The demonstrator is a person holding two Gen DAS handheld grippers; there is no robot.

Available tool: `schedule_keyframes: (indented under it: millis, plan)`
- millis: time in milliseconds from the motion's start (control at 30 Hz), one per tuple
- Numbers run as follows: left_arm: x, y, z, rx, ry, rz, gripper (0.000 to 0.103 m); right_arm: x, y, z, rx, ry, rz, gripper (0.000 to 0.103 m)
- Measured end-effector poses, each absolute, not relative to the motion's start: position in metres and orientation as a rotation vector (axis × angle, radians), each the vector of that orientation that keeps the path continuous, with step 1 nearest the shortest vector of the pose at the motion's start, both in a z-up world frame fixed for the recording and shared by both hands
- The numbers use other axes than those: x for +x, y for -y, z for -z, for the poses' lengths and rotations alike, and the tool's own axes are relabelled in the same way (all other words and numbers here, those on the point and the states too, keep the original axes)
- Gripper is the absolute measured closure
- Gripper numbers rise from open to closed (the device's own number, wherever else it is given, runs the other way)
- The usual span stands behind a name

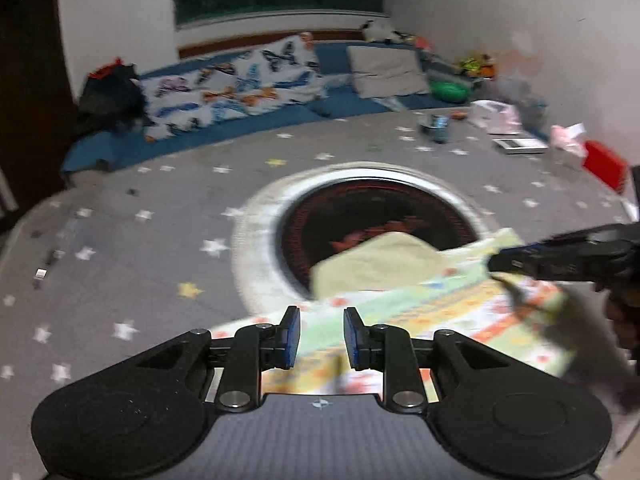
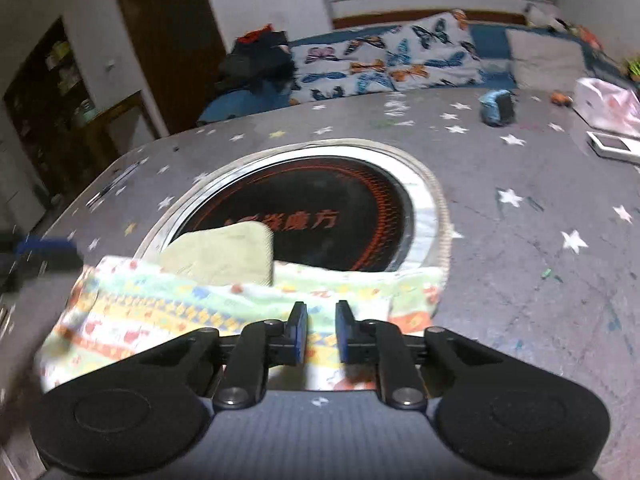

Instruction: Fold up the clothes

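The landmark here is the round black cooktop (image 2: pixel 320 216) set in the gray star tablecloth (image 2: pixel 520 264).

On the near side of the cooktop lies the patterned cloth (image 2: pixel 168 312), flat on the table, with its far edge lapping over the cooktop's rim. A plain pale green piece (image 2: pixel 224 254) lies on top of it and reaches onto the black glass.

The left gripper (image 1: pixel 321 336) points toward the cooktop and sits low over the near left part of the cloth. Its two blue pads have a small gap between them, and nothing is in the gap.

The right gripper (image 2: pixel 321 332) also points toward the cooktop, over the near right part of the cloth. Its pads are a little apart too, and they hold nothing. In the left wrist view this gripper (image 1: pixel 496 266) comes in from the side, blurry, with its tip at the cloth's right edge; a dark hand (image 1: pixel 624 312) holds it.

Beyond the cooktop is a butterfly pillow (image 2: pixel 384 60).
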State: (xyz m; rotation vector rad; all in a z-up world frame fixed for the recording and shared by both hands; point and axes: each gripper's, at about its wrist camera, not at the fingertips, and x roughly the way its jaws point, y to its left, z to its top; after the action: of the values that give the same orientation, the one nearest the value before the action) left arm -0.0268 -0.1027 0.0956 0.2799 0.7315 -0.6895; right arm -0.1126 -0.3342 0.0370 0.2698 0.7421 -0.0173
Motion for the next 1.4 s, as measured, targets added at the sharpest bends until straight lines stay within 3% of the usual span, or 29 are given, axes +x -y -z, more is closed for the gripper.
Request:
schedule_keyframes:
  millis: [333, 900, 1167, 1400]
  plan:
    - [-0.007, 0.147, -0.062, 0.269, -0.819, 0.705, 0.077, -0.092, 0.302, -0.031, 0.197, -0.759, -0.05, 0.087]
    - [-0.103, 0.114, -0.073, 0.267, -0.745, 0.82, 0.076, -0.181, 0.242, -0.064, 0.04, -0.706, -0.23, 0.085]
    - [-0.107, 0.106, -0.055, 0.26, -0.748, 0.802, 0.076, -0.191, 0.222, -0.04, -0.043, -0.704, -0.219, 0.085]
    - [-0.106, 0.086, -0.069, 0.214, -0.734, 0.782, 0.076, -0.209, 0.242, -0.055, 0.014, -0.687, -0.183, 0.085]
